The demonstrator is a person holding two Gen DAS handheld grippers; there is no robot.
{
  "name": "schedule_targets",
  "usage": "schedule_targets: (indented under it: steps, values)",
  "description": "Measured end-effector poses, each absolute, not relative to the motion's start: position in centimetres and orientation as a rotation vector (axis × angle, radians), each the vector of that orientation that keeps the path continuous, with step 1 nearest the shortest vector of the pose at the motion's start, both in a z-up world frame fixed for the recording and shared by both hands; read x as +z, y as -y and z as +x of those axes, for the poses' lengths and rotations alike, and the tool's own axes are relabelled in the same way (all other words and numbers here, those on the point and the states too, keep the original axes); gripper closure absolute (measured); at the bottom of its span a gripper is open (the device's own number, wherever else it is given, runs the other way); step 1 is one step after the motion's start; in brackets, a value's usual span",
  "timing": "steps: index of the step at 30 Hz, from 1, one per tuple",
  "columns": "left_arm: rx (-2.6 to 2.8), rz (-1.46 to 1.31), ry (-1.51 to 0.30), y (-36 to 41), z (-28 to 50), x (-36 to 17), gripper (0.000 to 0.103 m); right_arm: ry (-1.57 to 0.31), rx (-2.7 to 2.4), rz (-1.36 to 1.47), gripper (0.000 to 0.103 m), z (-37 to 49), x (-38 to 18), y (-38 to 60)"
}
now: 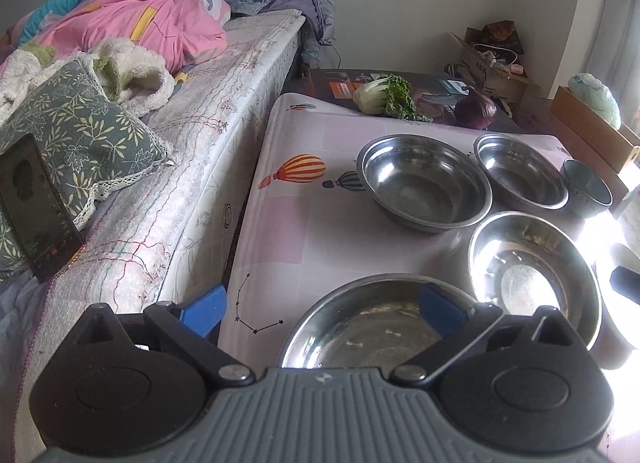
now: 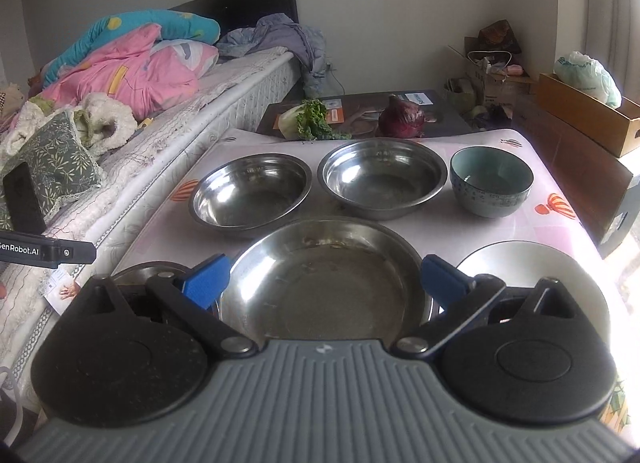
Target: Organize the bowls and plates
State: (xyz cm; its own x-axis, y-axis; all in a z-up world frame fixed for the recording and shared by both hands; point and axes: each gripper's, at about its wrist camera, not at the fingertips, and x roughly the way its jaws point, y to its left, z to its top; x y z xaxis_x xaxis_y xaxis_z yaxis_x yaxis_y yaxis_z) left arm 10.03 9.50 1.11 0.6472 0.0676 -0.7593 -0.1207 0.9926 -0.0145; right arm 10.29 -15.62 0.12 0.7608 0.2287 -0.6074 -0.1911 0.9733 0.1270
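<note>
Several steel bowls stand on the balloon-print table [image 1: 280, 223]. My left gripper [image 1: 320, 309] is open and empty; the nearest steel bowl [image 1: 360, 327] lies under its right finger, while its left finger hangs past the table's left edge. My right gripper [image 2: 325, 279] is open and empty too, with a wide shallow steel dish [image 2: 324, 283] lying between and below its fingers. Behind stand two steel bowls [image 2: 250, 195] [image 2: 382, 179] and a teal ceramic bowl [image 2: 491, 181]. A white plate [image 2: 532, 275] lies at the front right, partly hidden by my right finger.
A bed [image 1: 208, 151] with quilts, a pillow and a phone [image 1: 36, 203] runs along the table's left side. Bok choy [image 2: 308, 123] and a purple cabbage [image 2: 402, 117] lie on a dark board behind the bowls. Cardboard boxes [image 2: 584, 115] stand to the right.
</note>
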Motion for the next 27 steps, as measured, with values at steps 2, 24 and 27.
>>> schedule_targets:
  steps: [2,24,27]
  values:
    - [0.111,-0.057,-0.849,-10.0,10.9,1.3,0.0,-0.665,0.246,0.049,0.001,11.5,0.1,14.9]
    - [0.028,-0.068,-0.864,-12.9,24.2,-1.5,0.017,-0.759,0.326,0.096,0.027,26.3,-3.7,8.7]
    - [-0.008,-0.084,-0.91,-12.6,26.1,-2.6,0.03,-0.781,0.311,0.104,0.039,27.5,-4.5,8.8]
